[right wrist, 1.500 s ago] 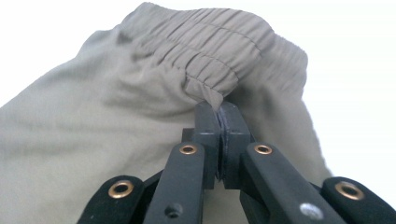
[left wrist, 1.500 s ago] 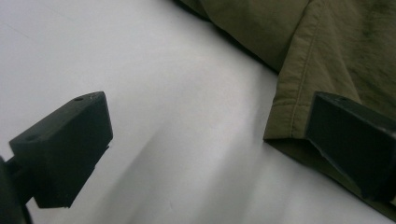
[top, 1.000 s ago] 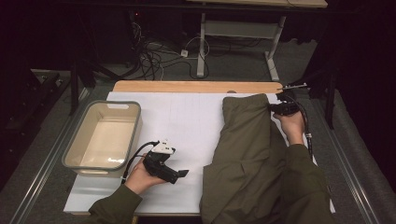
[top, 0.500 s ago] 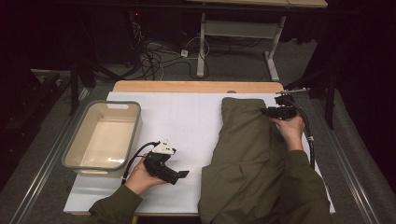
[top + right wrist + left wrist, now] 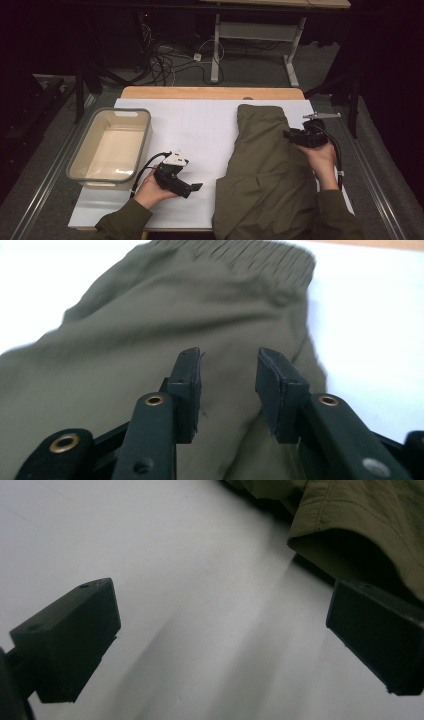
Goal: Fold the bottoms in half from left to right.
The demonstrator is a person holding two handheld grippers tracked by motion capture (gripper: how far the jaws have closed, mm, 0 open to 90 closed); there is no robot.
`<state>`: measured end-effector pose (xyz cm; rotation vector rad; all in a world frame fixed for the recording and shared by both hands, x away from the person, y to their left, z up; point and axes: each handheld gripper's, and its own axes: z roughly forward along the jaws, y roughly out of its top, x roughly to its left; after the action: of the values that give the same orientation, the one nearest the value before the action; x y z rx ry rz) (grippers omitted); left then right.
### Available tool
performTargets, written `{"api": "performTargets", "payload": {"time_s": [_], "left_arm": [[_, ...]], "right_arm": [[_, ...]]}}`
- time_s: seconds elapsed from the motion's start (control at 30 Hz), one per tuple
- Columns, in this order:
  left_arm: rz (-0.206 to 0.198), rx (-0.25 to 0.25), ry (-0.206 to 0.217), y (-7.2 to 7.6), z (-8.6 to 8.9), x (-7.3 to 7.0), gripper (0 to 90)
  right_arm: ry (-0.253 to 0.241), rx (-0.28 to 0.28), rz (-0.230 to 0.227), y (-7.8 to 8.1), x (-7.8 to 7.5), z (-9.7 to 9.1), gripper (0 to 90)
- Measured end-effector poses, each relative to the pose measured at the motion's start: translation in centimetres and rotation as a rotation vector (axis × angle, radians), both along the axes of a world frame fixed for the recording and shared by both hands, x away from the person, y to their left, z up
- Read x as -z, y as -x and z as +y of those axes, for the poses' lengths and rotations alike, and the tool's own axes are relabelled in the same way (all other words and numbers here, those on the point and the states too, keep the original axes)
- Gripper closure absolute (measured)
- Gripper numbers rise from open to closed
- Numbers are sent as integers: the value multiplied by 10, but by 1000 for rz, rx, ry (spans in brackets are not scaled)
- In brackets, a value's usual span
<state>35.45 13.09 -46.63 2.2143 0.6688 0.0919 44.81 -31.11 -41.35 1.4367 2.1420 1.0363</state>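
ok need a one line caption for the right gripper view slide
Right claw, jaws parted, hovering over olive-green trousers with an elastic waistband on the white table.

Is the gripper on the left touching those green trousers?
Apart. In the high view, bare white table separates the left gripper from the green trousers; the left gripper view shows its jaws wide open with nothing between.

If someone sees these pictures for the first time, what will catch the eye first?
First, the olive-green trousers lying lengthwise on the right half of the white table, elastic waistband at the far end. The right gripper hovers at their right edge near the waistband, jaws parted with nothing between them. An empty beige tub sits at the left, and the left gripper rests open near the front edge.
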Motion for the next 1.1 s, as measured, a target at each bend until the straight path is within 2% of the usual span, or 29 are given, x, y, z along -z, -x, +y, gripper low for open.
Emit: {"api": "performTargets", "payload": {"time_s": [0.03, 0.07, 0.2, 0.3, 0.37, 0.67, 0.77, 0.87, 1.0, 1.1], "left_arm": [[1, 0, 1, 0, 0, 0, 10], [1, -1, 0, 0, 0, 0, 10], [3, -1, -2, 0, 0, 0, 9], [1, -1, -2, 0, 0, 0, 9], [2, 0, -2, 0, 1, 0, 9], [4, 0, -4, 0, 1, 0, 10], [3, 2, -6, 0, 0, 0, 10], [3, 2, -8, 0, 0, 0, 10], [3, 0, -10, 0, 0, 1, 10], [3, 2, -12, 0, 0, 1, 10]], "right_arm": [[13, -12, 3, 11, 2, 2, 632], [13, -12, 3, 11, 2, 2, 632], [40, -27, 17, 33, 8, 2, 644], [36, -40, 29, 41, 12, 1, 644], [41, -51, 39, 53, 16, 1, 648], [42, -74, 87, 77, 33, 2, 650], [33, -79, 99, 79, 37, 4, 657], [49, -87, 122, 79, 43, 7, 697], [51, -88, 139, 78, 47, 9, 835], [67, -106, 134, 79, 46, 12, 883]]}}
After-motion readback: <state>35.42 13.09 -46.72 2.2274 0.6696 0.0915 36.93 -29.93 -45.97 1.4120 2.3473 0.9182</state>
